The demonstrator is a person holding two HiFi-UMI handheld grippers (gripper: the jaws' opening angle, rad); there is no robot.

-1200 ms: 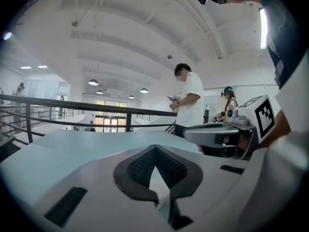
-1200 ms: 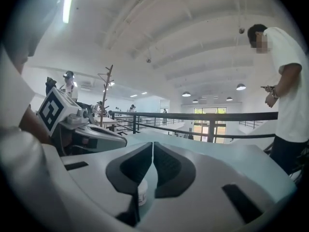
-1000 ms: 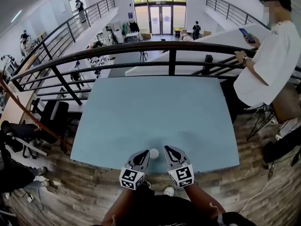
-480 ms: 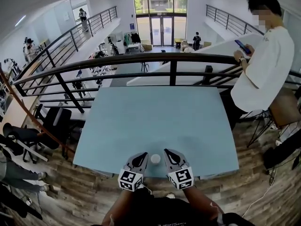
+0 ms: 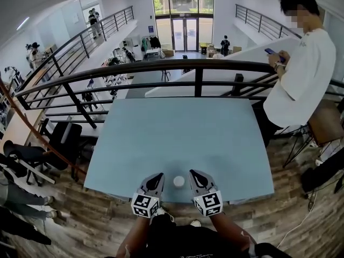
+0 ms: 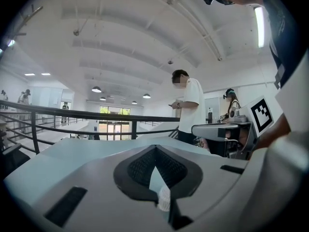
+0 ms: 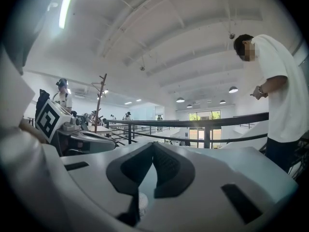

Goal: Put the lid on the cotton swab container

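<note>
A pale blue rectangular table top [image 5: 177, 133] fills the middle of the head view, bare apart from a small white round cotton swab container [image 5: 178, 181] that sits close to its near edge. From above the container reads as a plain white disc, and I cannot tell whether its lid is on. The grey left gripper [image 5: 157, 176] and the grey right gripper [image 5: 193, 172] lie low over that near edge, one on each side of the container, near it but apart from it. In the left gripper view its jaws [image 6: 155, 148] meet at the tips with nothing held, and the right gripper view shows the same: jaws [image 7: 153, 144] pressed together, empty. The table stands against a dark metal railing [image 5: 198, 69] on an upper level; past the rail, a lower hall runs to tall glass doors [image 5: 183, 20], with several people there, too small to make out. A person in a white T-shirt [image 5: 301, 74] stands just off the table's far right corner, holding a dark phone [image 5: 270, 51]. The floor is worn wooden planking [image 5: 97, 219], and a black office chair [image 5: 62, 136] stands to the table's left. Overhead, the gripper views show a white beamed ceiling [image 6: 120, 37] with round lamps.
</note>
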